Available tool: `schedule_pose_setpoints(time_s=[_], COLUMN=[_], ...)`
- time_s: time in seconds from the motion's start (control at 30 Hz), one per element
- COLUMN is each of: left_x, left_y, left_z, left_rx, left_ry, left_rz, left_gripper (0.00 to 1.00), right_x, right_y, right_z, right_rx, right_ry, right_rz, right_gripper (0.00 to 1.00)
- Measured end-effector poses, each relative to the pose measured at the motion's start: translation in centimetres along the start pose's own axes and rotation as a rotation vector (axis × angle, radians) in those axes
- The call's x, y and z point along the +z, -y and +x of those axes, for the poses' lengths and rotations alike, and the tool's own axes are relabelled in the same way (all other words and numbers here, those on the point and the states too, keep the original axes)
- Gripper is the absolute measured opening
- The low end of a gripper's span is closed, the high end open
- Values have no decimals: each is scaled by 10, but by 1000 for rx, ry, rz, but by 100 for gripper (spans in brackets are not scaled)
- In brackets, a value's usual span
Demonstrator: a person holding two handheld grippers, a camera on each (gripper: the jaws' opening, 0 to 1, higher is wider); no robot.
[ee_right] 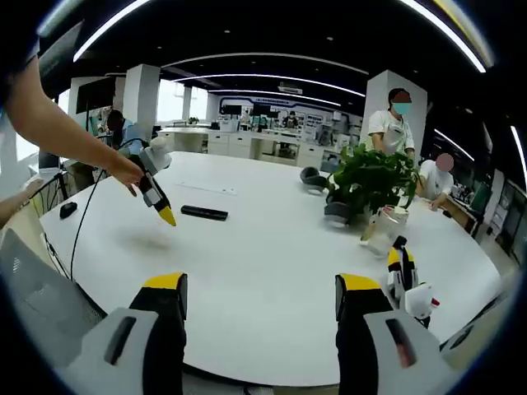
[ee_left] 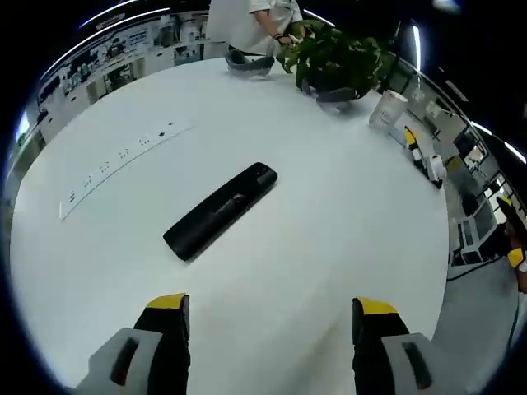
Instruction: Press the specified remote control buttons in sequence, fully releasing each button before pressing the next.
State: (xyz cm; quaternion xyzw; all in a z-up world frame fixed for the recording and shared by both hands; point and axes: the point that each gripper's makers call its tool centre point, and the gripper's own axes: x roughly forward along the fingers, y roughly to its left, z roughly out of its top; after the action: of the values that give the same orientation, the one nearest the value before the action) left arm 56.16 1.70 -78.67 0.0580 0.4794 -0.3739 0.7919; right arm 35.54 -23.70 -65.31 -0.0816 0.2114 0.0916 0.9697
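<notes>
Both of my grippers, left gripper [ee_left: 272, 317] and right gripper [ee_right: 259, 292], have jaws spread wide, holding nothing. I see the black remote control [ee_left: 221, 211] lying flat on the white table [ee_left: 329, 214], ahead of my left one.

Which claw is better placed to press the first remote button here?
Left. The left claw hangs open just above the remote; the right claw sits open at the table edge, far off.

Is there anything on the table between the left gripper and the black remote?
No, nothing visible. Only bare white table lies between the open left gripper and the remote control. The potted plant and cup sit far beyond it.
</notes>
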Motion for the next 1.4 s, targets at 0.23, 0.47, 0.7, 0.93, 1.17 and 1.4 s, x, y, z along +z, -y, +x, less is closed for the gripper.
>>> schedule_pose_setpoints(time_s=[0.23, 0.47, 0.7, 0.93, 1.17, 1.4], left_x=[-4, -7, -19, -19, -31, -43], left_y=[23, 46, 65, 81, 93, 111], left_z=[-26, -54, -90, -136, -170, -201], left_rx=[-25, -11, 67, 118, 226, 322], left_ry=[157, 337, 482, 667, 761, 882], left_rz=[-88, -76, -57, -104, -132, -137], left_gripper=[85, 85, 83, 83, 90, 100], right_x=[3, 8, 9, 10, 12, 20], right_y=[-5, -8, -13, -13, -11, -11], right_z=[-1, -3, -3, -4, -6, -10], right_rx=[22, 30, 48, 61, 56, 68], right_ry=[18, 48, 49, 60, 71, 124], right_rz=[-6, -19, -32, -9, 6, 30], right_gripper=[77, 78, 82, 85, 87, 94])
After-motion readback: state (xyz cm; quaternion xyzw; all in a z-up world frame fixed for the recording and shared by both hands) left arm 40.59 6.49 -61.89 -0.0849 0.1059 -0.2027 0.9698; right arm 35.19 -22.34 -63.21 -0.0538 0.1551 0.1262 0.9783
